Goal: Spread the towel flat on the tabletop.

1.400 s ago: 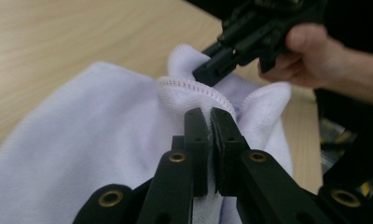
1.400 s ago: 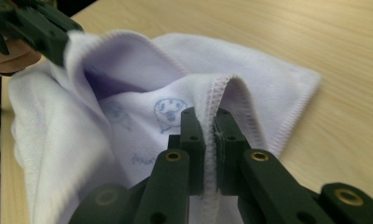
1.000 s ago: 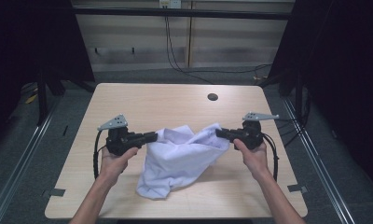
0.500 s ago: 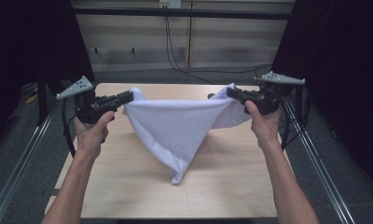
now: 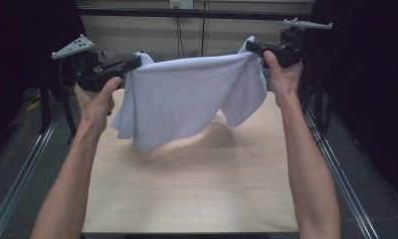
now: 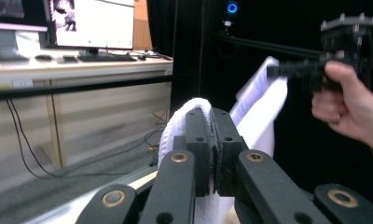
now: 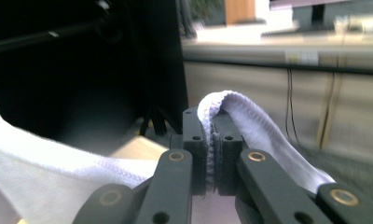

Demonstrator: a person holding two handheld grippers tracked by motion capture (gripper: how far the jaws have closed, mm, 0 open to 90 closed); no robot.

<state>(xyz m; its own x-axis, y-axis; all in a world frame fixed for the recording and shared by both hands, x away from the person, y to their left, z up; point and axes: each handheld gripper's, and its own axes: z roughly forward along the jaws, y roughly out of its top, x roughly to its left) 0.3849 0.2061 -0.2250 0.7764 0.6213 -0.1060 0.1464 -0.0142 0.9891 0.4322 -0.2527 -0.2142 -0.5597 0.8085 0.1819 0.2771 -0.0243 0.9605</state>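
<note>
Fingers (image 6: pixel 208 140) of the left gripper (image 5: pixel 132 62) are clamped tight on a corner of the white towel (image 5: pixel 192 94), and the right gripper (image 5: pixel 251 47) is pinching the opposite corner just as hard. The towel hangs spread between them, lifted clear above the worktop (image 5: pixel 197 184), its lower edge drooping at the left. To do this well: hold both corners level and taut, pull evenly, then lower it flat. The gripper views prove the cloth sits deep between the fingers; the high view gives the sag and the shadow beneath.
</note>
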